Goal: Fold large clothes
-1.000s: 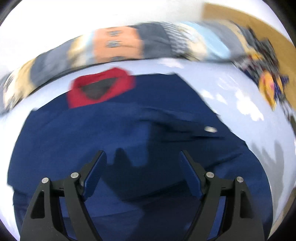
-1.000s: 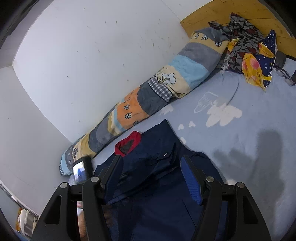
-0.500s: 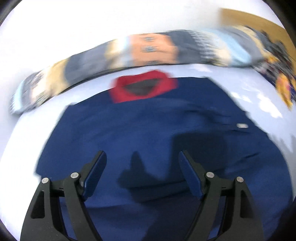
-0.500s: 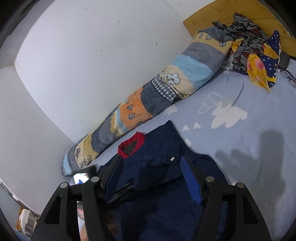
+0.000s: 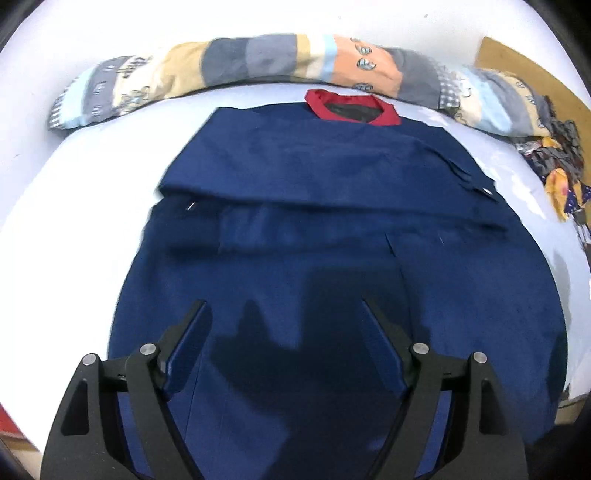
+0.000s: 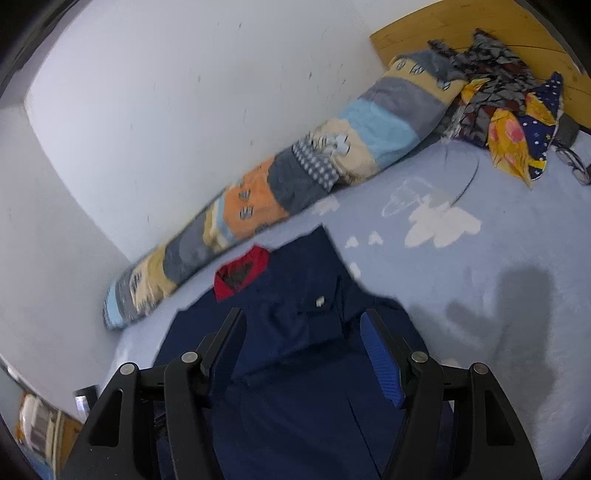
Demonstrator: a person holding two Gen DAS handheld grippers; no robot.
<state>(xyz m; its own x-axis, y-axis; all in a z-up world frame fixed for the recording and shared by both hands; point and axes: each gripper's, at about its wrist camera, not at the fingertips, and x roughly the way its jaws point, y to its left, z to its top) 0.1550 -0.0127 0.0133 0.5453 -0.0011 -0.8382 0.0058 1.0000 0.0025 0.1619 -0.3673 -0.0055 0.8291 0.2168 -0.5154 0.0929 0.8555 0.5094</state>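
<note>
A large navy blue garment with a red collar lies spread flat on the pale blue bed sheet; its sleeves are folded across the body. It also shows in the right wrist view, with the red collar at the far end. My left gripper is open and empty, held above the garment's lower part. My right gripper is open and empty above the garment's right side.
A long patchwork bolster lies along the white wall behind the garment; it also shows in the right wrist view. A heap of patterned clothes lies by the wooden headboard. Glasses lie at the right.
The left gripper has swung left and pulled back, so the whole garment now sits centred below it. The right gripper has shifted slightly. Both stayed open.
</note>
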